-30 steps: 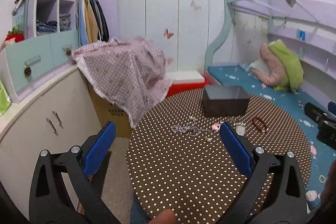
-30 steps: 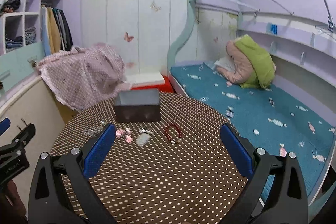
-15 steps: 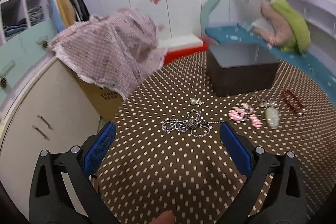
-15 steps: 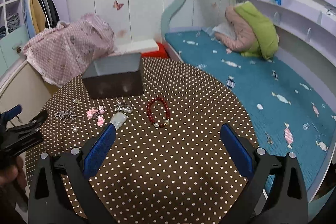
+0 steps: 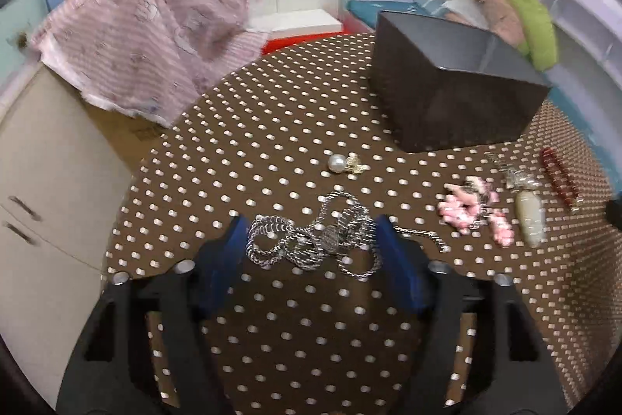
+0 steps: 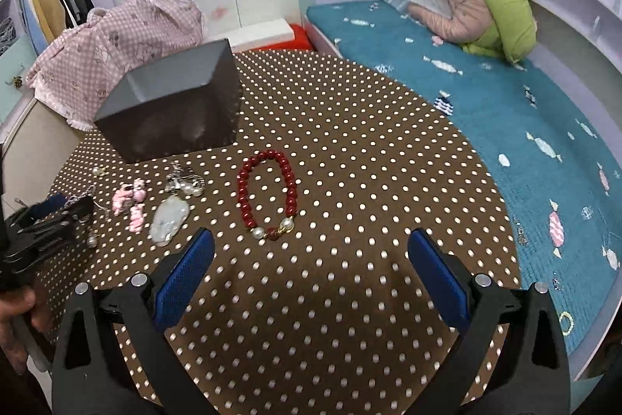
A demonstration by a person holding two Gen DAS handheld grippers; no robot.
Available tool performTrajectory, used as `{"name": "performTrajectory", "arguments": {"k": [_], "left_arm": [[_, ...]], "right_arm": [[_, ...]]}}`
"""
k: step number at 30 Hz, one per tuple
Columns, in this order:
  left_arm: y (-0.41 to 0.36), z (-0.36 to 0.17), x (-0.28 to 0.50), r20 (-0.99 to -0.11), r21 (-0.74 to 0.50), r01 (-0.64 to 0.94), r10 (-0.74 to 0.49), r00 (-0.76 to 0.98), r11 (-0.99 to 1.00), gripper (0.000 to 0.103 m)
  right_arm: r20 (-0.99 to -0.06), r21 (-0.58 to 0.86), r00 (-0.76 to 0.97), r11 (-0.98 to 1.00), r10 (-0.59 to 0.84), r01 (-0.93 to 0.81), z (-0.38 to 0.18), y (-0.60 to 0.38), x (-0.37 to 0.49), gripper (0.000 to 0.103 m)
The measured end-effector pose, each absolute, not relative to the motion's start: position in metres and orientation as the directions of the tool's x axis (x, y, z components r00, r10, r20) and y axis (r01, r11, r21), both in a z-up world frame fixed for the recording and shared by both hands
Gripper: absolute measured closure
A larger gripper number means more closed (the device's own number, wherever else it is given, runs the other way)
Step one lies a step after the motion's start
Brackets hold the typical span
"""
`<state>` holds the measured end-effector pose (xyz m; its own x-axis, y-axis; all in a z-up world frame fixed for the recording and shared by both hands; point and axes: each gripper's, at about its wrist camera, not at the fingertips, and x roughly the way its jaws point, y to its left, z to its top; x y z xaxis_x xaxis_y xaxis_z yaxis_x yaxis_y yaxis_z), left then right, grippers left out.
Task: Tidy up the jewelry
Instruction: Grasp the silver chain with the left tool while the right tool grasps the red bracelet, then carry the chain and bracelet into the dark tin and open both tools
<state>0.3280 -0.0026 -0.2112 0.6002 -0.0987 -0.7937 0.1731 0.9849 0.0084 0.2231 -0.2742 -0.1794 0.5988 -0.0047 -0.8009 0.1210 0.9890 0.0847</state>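
Observation:
A tangled silver chain necklace (image 5: 315,236) lies on the brown dotted table (image 5: 272,317), between the blue pads of my left gripper (image 5: 311,251), which is open with its jaws either side of the chain. A pearl earring (image 5: 344,164), pink bead piece (image 5: 472,209), pale jade pendant (image 5: 530,222) and red bead bracelet (image 5: 559,177) lie to the right. A dark open box (image 5: 451,84) stands behind them. My right gripper (image 6: 311,271) is open and empty just in front of the red bracelet (image 6: 268,195). The left gripper also shows in the right wrist view (image 6: 50,216).
A pink checked cloth (image 5: 151,34) drapes over a cardboard box at the table's far left. A teal bed (image 6: 486,119) with a green and pink bundle (image 6: 482,6) runs along the right. White cupboards (image 5: 42,174) stand at the left.
Both grippers have come down and forward toward the table. The left gripper has narrowed and now straddles the silver chain. The right gripper has neared the red bracelet.

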Motion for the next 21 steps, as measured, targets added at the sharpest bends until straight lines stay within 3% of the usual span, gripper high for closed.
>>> {"name": "performTrajectory", "arguments": {"k": [4,6,9,13,16,17,21], "left_arm": [[-0.004,-0.211,0.326,-0.787,-0.003,0.207,-0.13,0.603,0.978,0.071],[-0.001,-0.21,0.325,-0.787,-0.033,0.214,-0.157,0.596,0.976,0.081],[0.005,-0.208,0.317,-0.789,-0.07,0.221,-0.189,0.585,0.973,0.086],[0.003,-0.206,0.307,-0.789,-0.075,0.24,-0.205,0.579,0.968,0.087],[0.002,-0.202,0.301,-0.784,-0.092,0.239,-0.218,0.581,0.967,0.087],[0.002,-0.201,0.3,-0.783,-0.095,0.238,-0.221,0.582,0.967,0.087],[0.001,-0.192,0.293,-0.771,-0.114,0.243,-0.24,0.59,0.963,0.088]], "right_arm": [[-0.81,0.081,0.587,0.99,-0.001,0.113,-0.185,-0.277,0.237,0.014],[-0.817,0.076,0.577,0.991,0.0,0.108,-0.187,-0.277,0.243,0.027],[-0.835,0.07,0.551,0.993,0.005,0.098,-0.195,-0.278,0.253,0.047],[-0.836,-0.002,0.548,0.998,-0.034,0.06,-0.199,-0.269,0.262,0.058],[-0.833,-0.024,0.553,1.0,-0.024,0.008,-0.199,-0.262,0.263,0.092],[-0.834,-0.036,0.551,0.999,-0.029,-0.002,-0.199,-0.259,0.263,0.096],[-0.837,-0.033,0.547,0.999,-0.013,-0.025,-0.199,-0.257,0.257,0.097]]}}
